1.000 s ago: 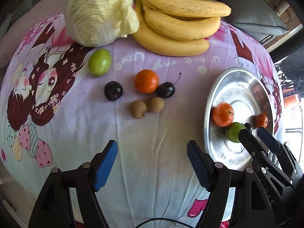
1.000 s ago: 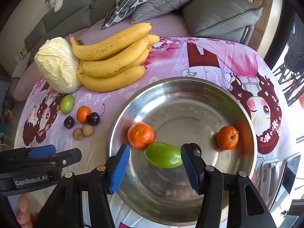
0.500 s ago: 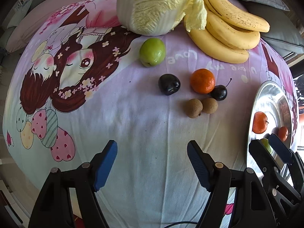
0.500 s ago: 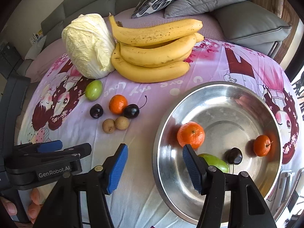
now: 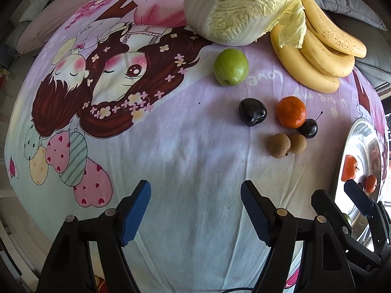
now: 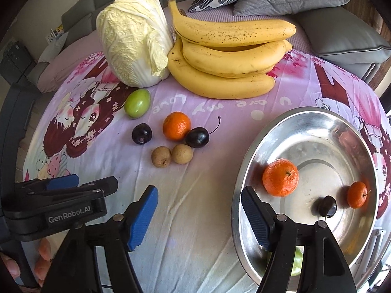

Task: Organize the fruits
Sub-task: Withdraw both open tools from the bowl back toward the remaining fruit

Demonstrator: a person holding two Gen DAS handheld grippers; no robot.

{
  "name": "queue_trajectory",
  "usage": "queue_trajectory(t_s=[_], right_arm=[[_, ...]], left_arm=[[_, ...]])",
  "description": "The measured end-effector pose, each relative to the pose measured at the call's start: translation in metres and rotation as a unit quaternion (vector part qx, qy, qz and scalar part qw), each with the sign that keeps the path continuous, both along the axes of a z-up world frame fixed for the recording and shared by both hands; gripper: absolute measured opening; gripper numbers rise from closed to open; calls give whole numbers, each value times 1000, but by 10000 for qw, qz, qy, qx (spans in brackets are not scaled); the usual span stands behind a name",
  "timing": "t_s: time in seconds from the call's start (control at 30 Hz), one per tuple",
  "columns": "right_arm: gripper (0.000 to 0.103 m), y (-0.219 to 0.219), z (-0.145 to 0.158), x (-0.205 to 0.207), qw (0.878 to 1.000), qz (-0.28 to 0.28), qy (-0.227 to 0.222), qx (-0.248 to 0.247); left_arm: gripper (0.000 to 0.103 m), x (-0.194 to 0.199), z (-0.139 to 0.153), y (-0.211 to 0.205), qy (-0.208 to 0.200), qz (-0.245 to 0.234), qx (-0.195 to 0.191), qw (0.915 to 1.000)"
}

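Observation:
On the printed cloth lie a green fruit (image 5: 231, 67), a dark plum (image 5: 252, 115), an orange tangerine (image 5: 291, 111), a dark cherry (image 5: 307, 128) with a stem and two brown longans (image 5: 279, 145). The same group shows in the right wrist view, with the tangerine (image 6: 176, 125) in the middle. The steel bowl (image 6: 317, 124) holds a tangerine (image 6: 280, 177), a small tangerine (image 6: 357, 194), a dark cherry (image 6: 327, 206) and a green fruit (image 6: 297, 260) partly hidden by a finger. My left gripper (image 5: 195, 210) and my right gripper (image 6: 199, 216) are both open and empty, above the cloth.
A napa cabbage (image 6: 133, 39) and a bunch of bananas (image 6: 229, 56) lie at the back of the table. Grey sofa cushions (image 6: 337, 31) sit behind. The left gripper's body (image 6: 56, 202) is at the left of the right wrist view.
Both grippers have swung left, away from the bowl toward the loose fruits. The bowl has slid to the right edge of both views. Both stay open.

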State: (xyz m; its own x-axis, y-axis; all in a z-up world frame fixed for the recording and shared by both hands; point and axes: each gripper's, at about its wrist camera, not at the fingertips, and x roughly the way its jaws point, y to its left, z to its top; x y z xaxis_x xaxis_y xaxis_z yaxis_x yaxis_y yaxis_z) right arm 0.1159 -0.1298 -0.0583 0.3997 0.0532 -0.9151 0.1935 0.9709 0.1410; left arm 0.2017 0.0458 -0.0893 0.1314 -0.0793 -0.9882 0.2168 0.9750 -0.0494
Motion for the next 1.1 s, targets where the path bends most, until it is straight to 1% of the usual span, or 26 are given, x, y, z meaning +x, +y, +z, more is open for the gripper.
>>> queue_trajectory(t_s=[0.13, 0.4, 0.47, 0.5, 0.57, 0.63, 0.83, 0.97, 1.1], right_arm=[[83, -1, -2, 2, 10000, 1, -8, -16], [93, -4, -5, 4, 10000, -52, -43, 6], [97, -4, -5, 4, 10000, -66, -61, 13], [98, -4, -4, 4, 10000, -73, -67, 10], [99, -4, -4, 4, 9999, -64, -87, 19], [103, -3, -4, 4, 9999, -60, -108, 47], [103, -3, -4, 4, 9996, -66, -232, 144], [103, -5, -4, 5, 9993, -116, -282, 231], [103, -8, -6, 8, 9987, -232, -326, 329]], left_arm=[[77, 2, -6, 6, 47, 44, 16, 10000], [77, 7, -23, 23, 84, 204, 18, 9998], [81, 7, -24, 27, 82, 238, 28, 9997], [90, 9, -26, 27, 71, 248, 19, 9997], [91, 14, -30, 29, 17, 257, 11, 9997], [91, 16, -30, 31, -19, 247, 7, 9997], [91, 18, -31, 32, -23, 218, 49, 9997], [91, 23, -24, 27, -73, 205, 14, 9998], [91, 30, -16, 23, -130, 260, 125, 9995]])
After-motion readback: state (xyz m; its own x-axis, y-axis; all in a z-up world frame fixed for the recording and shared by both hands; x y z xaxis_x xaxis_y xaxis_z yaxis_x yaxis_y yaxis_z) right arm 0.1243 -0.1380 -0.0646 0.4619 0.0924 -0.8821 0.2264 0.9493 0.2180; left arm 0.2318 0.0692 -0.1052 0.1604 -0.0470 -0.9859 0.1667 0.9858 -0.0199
